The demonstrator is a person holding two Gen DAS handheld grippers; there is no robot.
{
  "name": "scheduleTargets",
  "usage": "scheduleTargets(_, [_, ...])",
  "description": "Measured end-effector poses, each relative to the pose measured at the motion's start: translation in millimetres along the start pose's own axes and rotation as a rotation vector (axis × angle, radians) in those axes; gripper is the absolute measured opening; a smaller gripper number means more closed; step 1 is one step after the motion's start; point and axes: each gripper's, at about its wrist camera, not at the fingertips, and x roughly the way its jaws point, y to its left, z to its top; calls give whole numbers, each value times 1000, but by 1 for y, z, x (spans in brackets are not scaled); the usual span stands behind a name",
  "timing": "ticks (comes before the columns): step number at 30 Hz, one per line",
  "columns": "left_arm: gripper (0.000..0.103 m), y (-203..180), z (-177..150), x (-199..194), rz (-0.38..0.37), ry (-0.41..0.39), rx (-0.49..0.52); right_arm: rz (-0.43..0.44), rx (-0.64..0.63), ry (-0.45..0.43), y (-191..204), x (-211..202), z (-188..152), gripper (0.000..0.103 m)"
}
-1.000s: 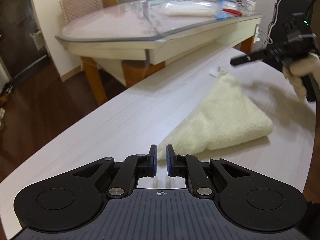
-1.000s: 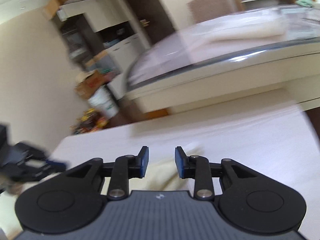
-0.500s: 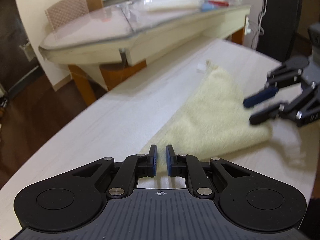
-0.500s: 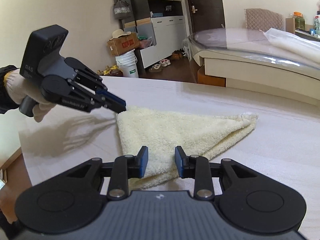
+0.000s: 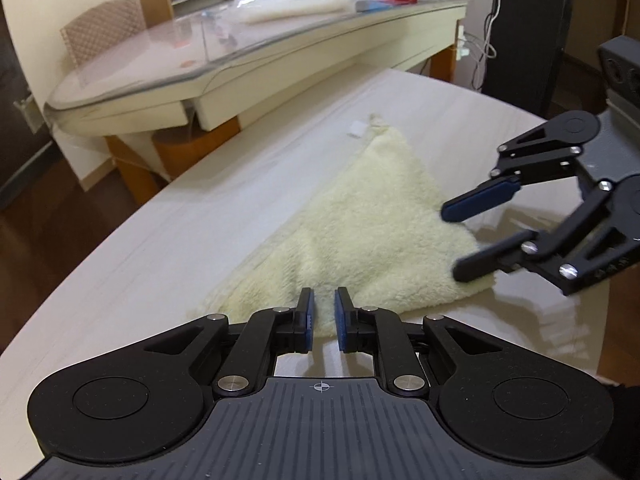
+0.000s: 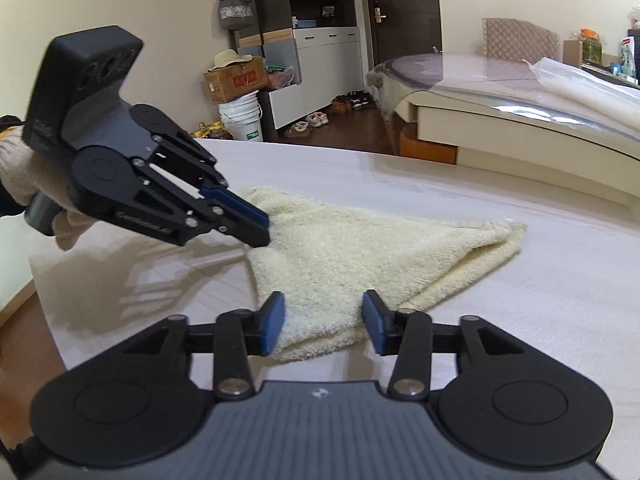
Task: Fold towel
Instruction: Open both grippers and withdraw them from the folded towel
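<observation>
A cream terry towel (image 5: 372,232) (image 6: 360,248) lies folded into a triangle on the white table (image 5: 200,220). My left gripper (image 5: 323,316) (image 6: 262,230) sits at the towel's near edge, jaws almost together with pile between the pads, shut on the cloth. A gloved hand (image 6: 20,176) holds it. My right gripper (image 6: 323,326) (image 5: 452,240) is open, its blue pads on either side of the towel's other near corner, low over the table.
A glass-topped table (image 5: 240,60) (image 6: 500,88) stands close behind, with a padded chair (image 5: 104,28) beyond it. A black tower (image 5: 524,32) stands at the back right. A small white tag (image 5: 357,129) lies by the towel's far tip. The table edge curves near both grippers.
My right gripper swung in from the far side to the towel's corner and opened wider. My left gripper stayed at the towel's edge with the same narrow gap.
</observation>
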Motion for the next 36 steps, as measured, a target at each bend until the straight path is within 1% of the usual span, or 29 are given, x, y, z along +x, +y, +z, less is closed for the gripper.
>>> scheduleTargets(2, [14,3,-2,-1,4,5,-4,-6,-6,-2,9,2,-1,52])
scheduleTargets(4, [14,6,-3,-2,1,6,-33,-19,-15,-5,14,4,-2,54])
scheduleTargets(9, [13,0,-4,-4,36,-4,-82,-21,-10,-8,11,3,-3,55])
scheduleTargets(11, [14,-3,-6,-5,56,-11,-113,-20,-17,-9,11,5,-2,55])
scheduleTargets(14, [18,-6,-7,-7,74,-20,-149,-26,-3,-22,9,1,-1,53])
scheduleTargets(16, [26,-9,-9,-10,87,-26,-174,-41,10,-37,8,-5,-2,53])
scheduleTargets(17, [28,-11,-9,-12,94,-31,-179,-49,16,-45,7,-8,-2,53])
scheduleTargets(18, [32,-13,-10,-14,101,-35,-184,-56,23,-52,6,-11,-2,54])
scheduleTargets(19, [39,-16,-11,-17,107,-41,-189,-65,30,-59,6,-14,-2,56])
scheduleTargets(20, [42,-18,-12,-19,110,-45,-191,-76,39,-62,9,-19,-4,57])
scheduleTargets(21, [45,-21,-13,-22,115,-50,-193,-87,49,-66,11,-24,-5,60])
scheduleTargets(22, [48,-24,-15,-27,117,-57,-203,-97,59,-69,10,-27,-6,67])
scheduleTargets(23, [50,-26,-17,-30,121,-60,-206,-100,67,-72,10,-29,-7,71])
scheduleTargets(24, [57,-28,-18,-32,125,-63,-208,-102,85,-78,9,-34,-10,74])
scheduleTargets(25, [61,-31,-21,-35,136,-63,-214,-105,101,-83,9,-39,-12,74])
scheduleTargets(26, [63,-34,-23,-38,147,-64,-220,-109,114,-88,8,-41,-13,75])
scheduleTargets(27, [69,-35,-24,-39,149,-64,-225,-113,126,-92,8,-44,-15,77])
scheduleTargets(28, [78,-37,-26,-43,150,-70,-237,-118,139,-96,8,-46,-17,82])
scheduleTargets(31, [92,-42,-34,-52,167,-103,-283,-130,177,-108,7,-53,-22,90])
scheduleTargets(33, [93,-45,-38,-57,178,-121,-318,-139,199,-116,7,-58,-25,92])
scheduleTargets(36, [94,-52,-45,-64,194,-144,-370,-153,198,-124,10,-67,-27,93])
